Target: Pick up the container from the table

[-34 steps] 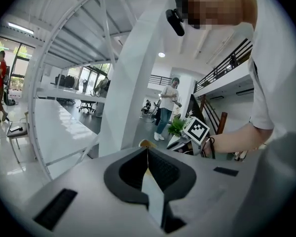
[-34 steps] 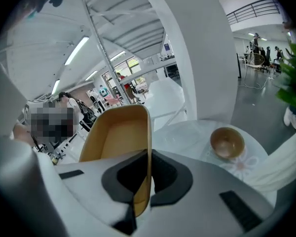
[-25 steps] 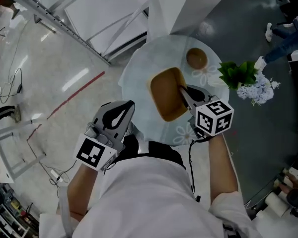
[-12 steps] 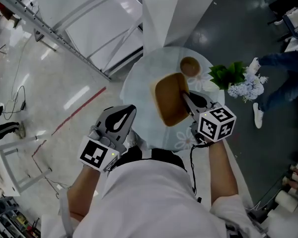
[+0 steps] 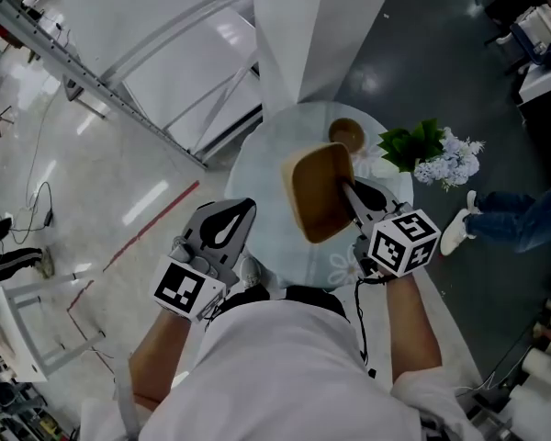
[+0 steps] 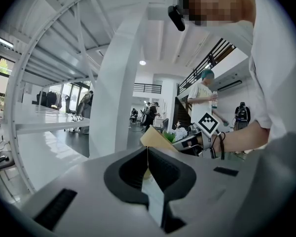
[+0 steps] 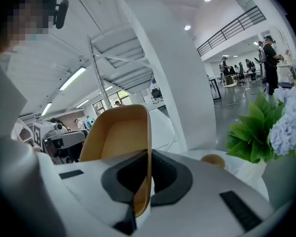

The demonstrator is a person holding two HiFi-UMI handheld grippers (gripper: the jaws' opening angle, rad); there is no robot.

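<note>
The container is a tan, rounded rectangular tub, held tilted in the air above the round glass table. My right gripper is shut on the tub's right wall; in the right gripper view that thin wall stands on edge, pinched between the jaws of the right gripper. Left of the table edge, my left gripper hangs apart from the tub. Its pads meet in the left gripper view with nothing between them. The tub shows just beyond them.
A small brown bowl stands on the far side of the table. A bunch of green leaves and pale blue flowers sits at the table's right edge. A white column rises behind the table. A person's leg and shoe are at the right.
The tan tub has come up off the table in my right gripper and now looks larger and more tilted. My left gripper has also risen a little, staying beside the table.
</note>
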